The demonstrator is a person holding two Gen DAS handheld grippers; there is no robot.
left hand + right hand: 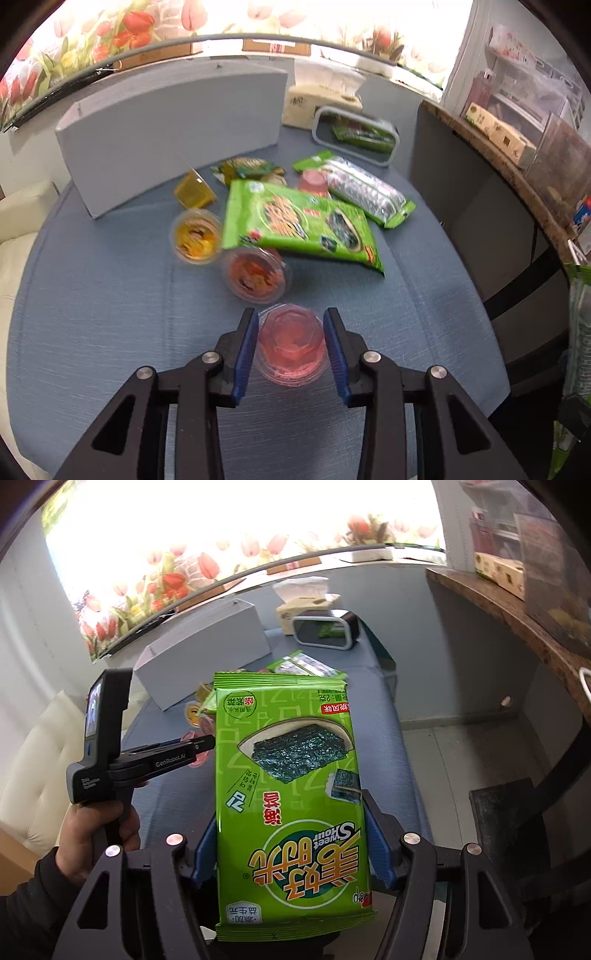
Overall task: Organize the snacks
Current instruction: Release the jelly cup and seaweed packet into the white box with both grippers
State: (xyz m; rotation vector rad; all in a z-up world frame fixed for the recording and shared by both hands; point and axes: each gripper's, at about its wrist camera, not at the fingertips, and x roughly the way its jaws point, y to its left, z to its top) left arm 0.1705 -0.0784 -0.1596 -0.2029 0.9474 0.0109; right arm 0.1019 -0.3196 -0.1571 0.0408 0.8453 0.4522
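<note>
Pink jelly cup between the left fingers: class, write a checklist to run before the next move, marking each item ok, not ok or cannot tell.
1. Pink translucent plastic jelly cup sits centred between the left gripper's blue fingers: ok.
2. Fingers firmly pressing the cup's sides: cannot tell; they flank it closely.
3. Cup stands apart from the red-lidded round cup ahead: ok.
4. Right gripper holds the green foil seaweed packet between its fingers: ok.
5. Grey-rimmed rectangular container is open, with a green packet inside: ok.
6. Grey rectangular box is open on top: cannot tell.
</note>
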